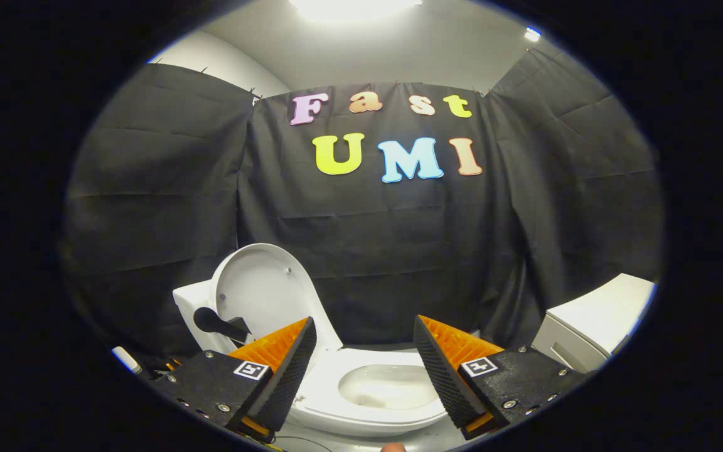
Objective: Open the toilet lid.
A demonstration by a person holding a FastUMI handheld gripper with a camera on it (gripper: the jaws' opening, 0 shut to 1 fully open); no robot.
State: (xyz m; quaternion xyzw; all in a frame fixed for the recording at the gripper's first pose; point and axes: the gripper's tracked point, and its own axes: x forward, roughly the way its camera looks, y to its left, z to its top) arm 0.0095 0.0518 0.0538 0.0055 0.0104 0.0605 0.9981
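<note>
The white toilet lid stands upright, leaning back against the white tank, just beyond my left finger. Below it the seat and the open bowl lie between and just ahead of my fingers. My gripper is open, with nothing between its fingers, a wide gap showing the bowl. A dark flush handle sticks out from the tank's side beside the left finger.
A white box-like unit stands beyond the right finger. Black cloth walls close the booth behind and on both sides. A small white object lies low at the left, past the left finger.
</note>
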